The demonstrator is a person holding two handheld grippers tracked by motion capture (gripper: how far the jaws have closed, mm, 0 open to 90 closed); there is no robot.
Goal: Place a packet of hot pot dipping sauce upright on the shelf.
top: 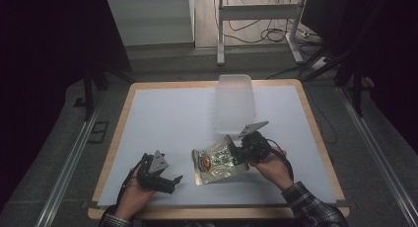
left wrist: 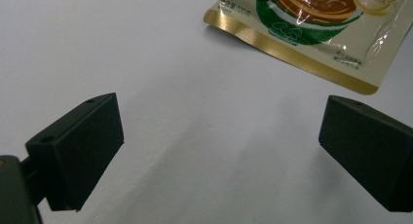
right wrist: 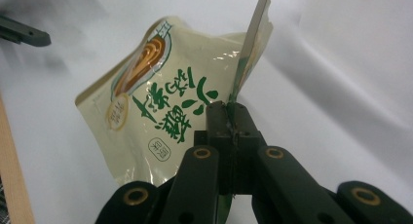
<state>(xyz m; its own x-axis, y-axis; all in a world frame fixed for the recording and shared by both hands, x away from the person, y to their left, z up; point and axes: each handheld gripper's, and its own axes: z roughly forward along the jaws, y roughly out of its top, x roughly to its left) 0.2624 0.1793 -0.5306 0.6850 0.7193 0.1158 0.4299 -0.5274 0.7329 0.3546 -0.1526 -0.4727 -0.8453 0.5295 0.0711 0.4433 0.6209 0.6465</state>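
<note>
The right gripper point(right wrist: 228, 118) pinches the food pouch point(right wrist: 160, 112) by its edge, so it tips up mid-frame. The left gripper point(left wrist: 219, 151), jaws wide apart, holds nothing below the pouch.

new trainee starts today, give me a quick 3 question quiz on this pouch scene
1. True or false: the right gripper is clamped on an edge of the food pouch.
2. How do the left gripper's jaws stand? A) wide apart with nothing between them B) shut on the pouch C) shut on the tray
3. What stands on the white sheet beyond the pouch in the high view?

Key: 1 true. 2 A. 3 a clear plastic tray.
</note>
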